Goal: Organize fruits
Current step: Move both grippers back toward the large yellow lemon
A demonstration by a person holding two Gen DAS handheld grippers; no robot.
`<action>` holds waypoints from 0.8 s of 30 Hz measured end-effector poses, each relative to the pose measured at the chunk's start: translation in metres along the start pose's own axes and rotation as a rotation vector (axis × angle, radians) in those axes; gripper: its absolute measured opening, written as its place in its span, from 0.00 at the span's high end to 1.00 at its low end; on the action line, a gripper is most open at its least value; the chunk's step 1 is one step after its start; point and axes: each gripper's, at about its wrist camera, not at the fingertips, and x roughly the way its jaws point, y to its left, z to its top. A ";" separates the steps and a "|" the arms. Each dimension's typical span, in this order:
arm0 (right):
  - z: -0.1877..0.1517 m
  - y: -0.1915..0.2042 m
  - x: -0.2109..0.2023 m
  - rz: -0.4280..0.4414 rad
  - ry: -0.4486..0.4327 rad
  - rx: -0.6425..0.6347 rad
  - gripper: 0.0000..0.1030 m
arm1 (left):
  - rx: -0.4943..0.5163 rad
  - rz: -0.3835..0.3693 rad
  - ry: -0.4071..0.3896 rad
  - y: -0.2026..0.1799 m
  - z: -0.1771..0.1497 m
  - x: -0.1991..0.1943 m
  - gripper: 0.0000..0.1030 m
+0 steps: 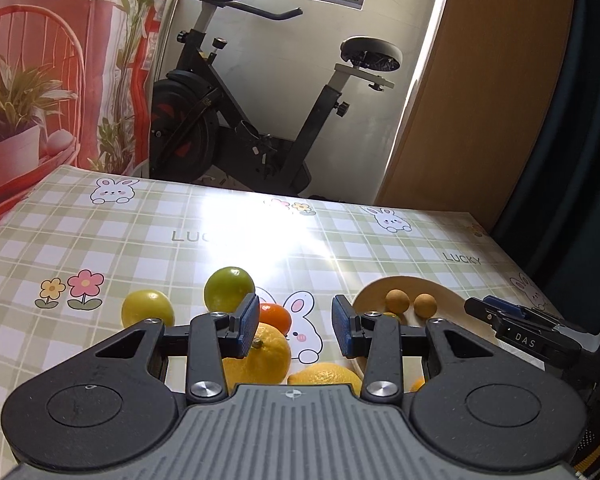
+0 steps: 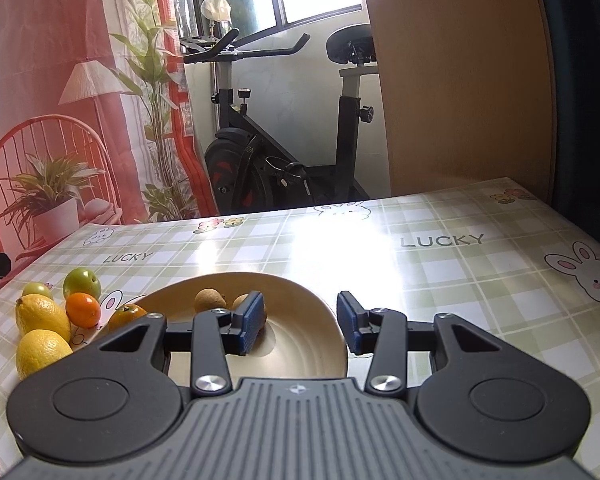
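Both wrist views low, near table, facing exercise bike, sharing bowl, perhaps same fruit.

Your left gripper and right gripper were black, with blue ribbed pads, silver screws and grey ridged bases.

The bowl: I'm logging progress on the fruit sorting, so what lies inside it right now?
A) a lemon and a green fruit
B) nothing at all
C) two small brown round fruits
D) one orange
C: two small brown round fruits sit inside the bowl, while the lemons and green fruit lie on the tablecloth beside it.
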 end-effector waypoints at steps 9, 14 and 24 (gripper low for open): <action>-0.005 0.045 -0.033 0.050 -0.007 -0.071 0.57 | 0.073 -0.031 -0.001 0.013 -0.017 -0.019 0.57; -0.007 0.096 -0.037 0.164 0.001 -0.191 0.57 | 0.120 -0.040 -0.008 0.016 -0.024 -0.029 0.57; -0.021 0.166 -0.001 0.301 0.095 -0.350 0.41 | 0.029 -0.041 -0.011 0.036 -0.034 -0.033 0.56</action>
